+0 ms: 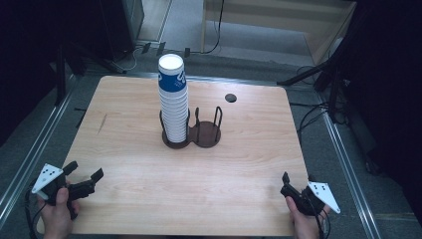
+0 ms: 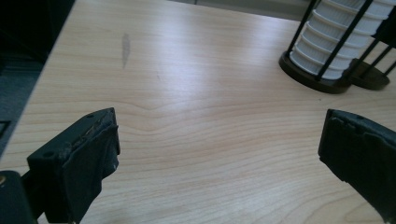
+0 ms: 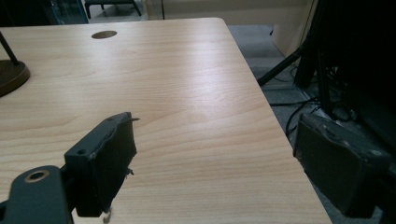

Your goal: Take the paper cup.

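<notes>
**Cup stack upright in its holder, both claws open at the near edge**

A tall stack of paper cups (image 1: 173, 99) is seen standing upright in the left ring of a dark two-ring holder (image 1: 191, 133), near the middle of the worktop (image 1: 129, 164) and towards its far side. Its long axis runs vertically, and the white circular end of the topmost cup faces up. The top cup is printed blue and white; below it the rolled rims form a column of white ridges. The stack is fenced by thin black wire uprights, which are seen crossing the ribbed white cups (image 2: 334, 44) in the left gripper view. The right ring holds nothing.

The worktop is pale wood-grain laminate with rounded corners and a small round dark hole (image 1: 230, 98) near its far right.

The left claw (image 1: 83, 173) is held wide open at the near left corner, nothing between its jaws. The right claw (image 1: 285, 183) is held open over the near right edge, likewise holding nothing. Both are well apart from the stack.
</notes>
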Available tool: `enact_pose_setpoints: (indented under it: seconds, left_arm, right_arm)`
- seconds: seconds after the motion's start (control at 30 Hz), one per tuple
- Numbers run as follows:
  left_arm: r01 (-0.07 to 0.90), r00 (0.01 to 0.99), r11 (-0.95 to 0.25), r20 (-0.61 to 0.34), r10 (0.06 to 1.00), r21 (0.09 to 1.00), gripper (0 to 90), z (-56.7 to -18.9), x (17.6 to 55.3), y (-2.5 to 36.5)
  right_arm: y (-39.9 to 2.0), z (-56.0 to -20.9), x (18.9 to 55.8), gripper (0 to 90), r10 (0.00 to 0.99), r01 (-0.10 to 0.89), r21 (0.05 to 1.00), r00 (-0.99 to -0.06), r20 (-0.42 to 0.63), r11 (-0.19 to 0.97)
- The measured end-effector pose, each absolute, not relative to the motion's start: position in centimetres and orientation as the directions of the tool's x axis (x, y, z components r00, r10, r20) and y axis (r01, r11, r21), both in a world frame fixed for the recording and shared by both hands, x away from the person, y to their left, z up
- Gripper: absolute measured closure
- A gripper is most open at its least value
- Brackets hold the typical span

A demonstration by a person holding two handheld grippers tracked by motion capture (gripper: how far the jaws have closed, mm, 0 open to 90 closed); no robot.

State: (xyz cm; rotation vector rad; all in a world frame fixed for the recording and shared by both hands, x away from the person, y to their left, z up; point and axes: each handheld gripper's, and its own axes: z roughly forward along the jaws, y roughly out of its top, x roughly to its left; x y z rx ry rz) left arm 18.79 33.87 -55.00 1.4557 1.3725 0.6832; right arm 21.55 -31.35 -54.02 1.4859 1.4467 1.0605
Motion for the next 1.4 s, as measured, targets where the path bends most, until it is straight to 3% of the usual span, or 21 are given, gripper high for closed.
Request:
enact_pose_setpoints:
  seconds: [0.17, 0.93, 1.4]
  left_arm:
    - [0.401, 0.218, 0.081, -0.181, 0.959, 0.913, 0.0, -55.0, 18.9, 33.5]
    - [0.407, 0.192, 0.097, -0.189, 0.963, 0.908, 0.0, -55.1, 19.0, 33.5]
    - [0.416, 0.193, 0.111, -0.207, 0.959, 0.903, 0.0, -55.1, 19.2, 33.6]
  right_arm:
    - [-29.4, -52.8, 21.5, 13.6, 0.998, 0.31, 0.95, -0.043, 0.042, -0.027]
    - [-19.8, -45.1, 24.2, 14.7, 0.968, 0.225, 0.974, -0.249, 0.03, 0.027]
    - [-15.3, -43.4, 25.9, 14.0, 0.947, 0.213, 0.976, -0.32, 0.021, 0.051]
